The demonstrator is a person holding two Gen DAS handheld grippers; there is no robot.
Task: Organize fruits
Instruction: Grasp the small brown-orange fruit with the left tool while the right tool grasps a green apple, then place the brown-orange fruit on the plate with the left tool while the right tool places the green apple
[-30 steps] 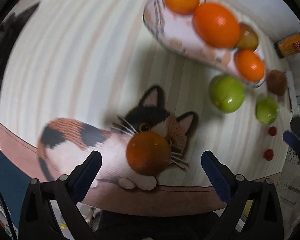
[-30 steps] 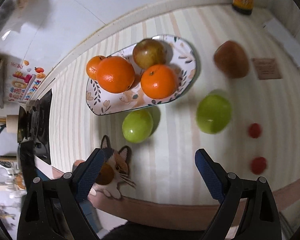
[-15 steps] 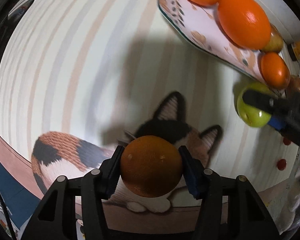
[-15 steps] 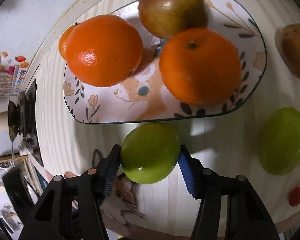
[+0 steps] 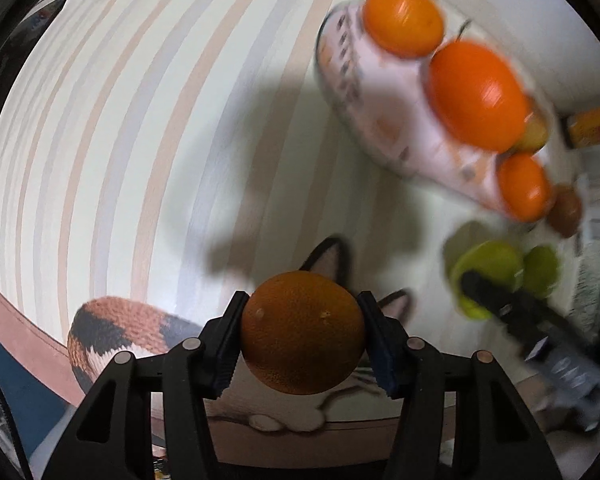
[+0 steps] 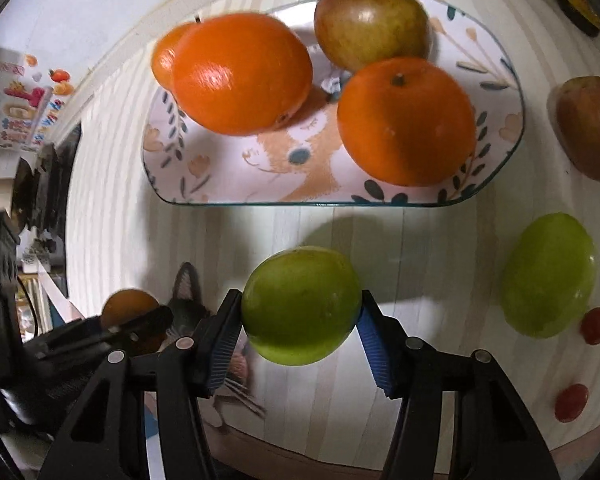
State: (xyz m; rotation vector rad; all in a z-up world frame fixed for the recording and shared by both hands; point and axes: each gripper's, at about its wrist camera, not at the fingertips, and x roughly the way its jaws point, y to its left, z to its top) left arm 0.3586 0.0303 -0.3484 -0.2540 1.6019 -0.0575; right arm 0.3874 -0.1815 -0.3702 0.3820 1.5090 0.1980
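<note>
Left tongs (image 5: 302, 334) clamp a dark orange (image 5: 302, 332); right tongs (image 6: 300, 324) clamp a green apple (image 6: 300, 306) near the plate (image 6: 260, 184).

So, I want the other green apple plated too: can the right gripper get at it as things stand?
Probably not yet. The right gripper is shut on a green apple, so its jaws are occupied. The loose green apple lies unobstructed on the table beside it.

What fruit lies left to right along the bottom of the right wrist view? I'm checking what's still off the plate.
Dark orange in the left gripper → green apple in the right gripper → second green apple → two small red fruits.
</note>
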